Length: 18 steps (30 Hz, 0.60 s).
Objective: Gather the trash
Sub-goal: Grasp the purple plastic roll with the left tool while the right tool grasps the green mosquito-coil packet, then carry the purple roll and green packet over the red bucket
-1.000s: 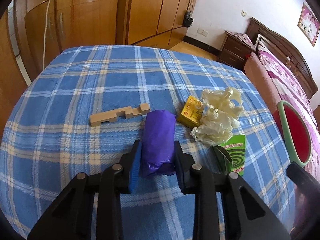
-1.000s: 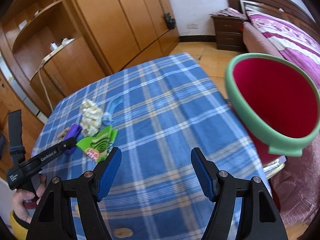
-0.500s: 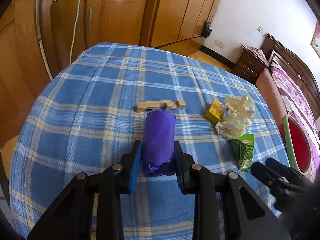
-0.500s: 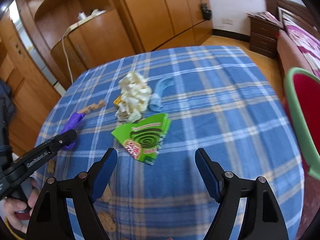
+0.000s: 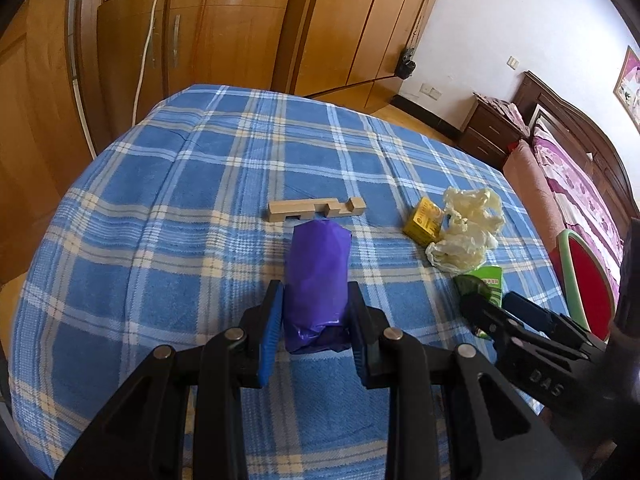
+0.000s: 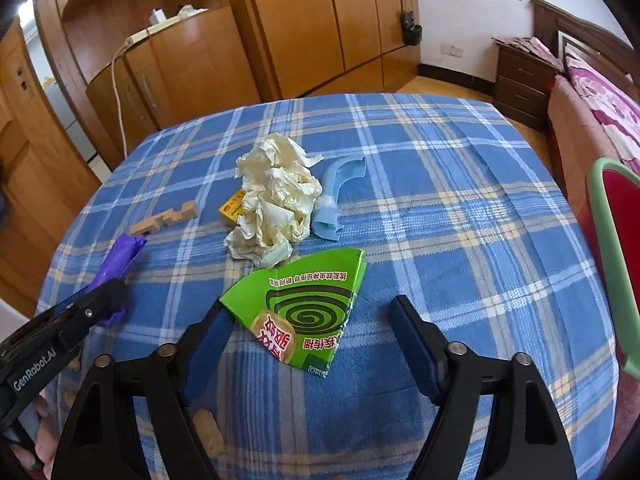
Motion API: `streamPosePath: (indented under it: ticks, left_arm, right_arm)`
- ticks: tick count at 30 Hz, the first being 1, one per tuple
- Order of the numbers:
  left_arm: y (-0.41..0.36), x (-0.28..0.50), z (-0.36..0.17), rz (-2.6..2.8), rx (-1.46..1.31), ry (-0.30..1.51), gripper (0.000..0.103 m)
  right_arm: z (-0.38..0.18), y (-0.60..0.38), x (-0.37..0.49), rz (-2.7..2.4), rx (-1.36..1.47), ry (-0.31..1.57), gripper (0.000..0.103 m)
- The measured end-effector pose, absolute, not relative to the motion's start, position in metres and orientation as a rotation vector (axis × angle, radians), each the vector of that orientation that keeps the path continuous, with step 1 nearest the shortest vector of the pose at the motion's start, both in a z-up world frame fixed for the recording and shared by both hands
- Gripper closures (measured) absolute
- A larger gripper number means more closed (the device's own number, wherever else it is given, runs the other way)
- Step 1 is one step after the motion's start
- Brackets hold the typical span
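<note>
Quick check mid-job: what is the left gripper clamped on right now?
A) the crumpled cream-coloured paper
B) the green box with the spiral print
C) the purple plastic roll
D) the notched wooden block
C: in the left wrist view the left gripper has both blue pads pressed against the purple plastic roll, while the wooden block lies apart on the cloth beyond it.

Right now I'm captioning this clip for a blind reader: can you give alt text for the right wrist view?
The right gripper hangs open over a torn green mosquito-coil box on a blue plaid tablecloth, its jaws having just been closing. Beyond lie crumpled cream plastic, a blue plastic piece and a wooden block.
</note>
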<state>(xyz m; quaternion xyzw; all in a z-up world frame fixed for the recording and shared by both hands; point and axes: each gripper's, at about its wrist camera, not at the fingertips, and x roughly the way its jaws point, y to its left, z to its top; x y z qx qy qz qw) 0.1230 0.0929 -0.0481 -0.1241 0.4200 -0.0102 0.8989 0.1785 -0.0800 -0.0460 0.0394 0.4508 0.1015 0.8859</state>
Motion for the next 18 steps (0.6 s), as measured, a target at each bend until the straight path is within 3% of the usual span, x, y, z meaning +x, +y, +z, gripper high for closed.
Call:
streamPosePath:
  ticks: [2, 5, 18]
  left_arm:
    - [0.092, 0.122, -0.047, -0.026, -0.254, 0.869, 0.072]
    - [0.091, 0.12, -0.047, -0.038, -0.263, 0.872, 0.072]
    - [0.07, 0.111, -0.038, -0.097, -0.244, 0.866, 0.072]
  right_arm:
    - [-0.045, -0.079, 0.178, 0.213, 0.069, 0.933, 0.056]
    - [-0.045, -0.087, 0.177, 0.226, 0.111, 0.933, 0.065]
    - [-0.024, -0.12, 0.139, 0.244, 0.225, 0.865, 0.067]
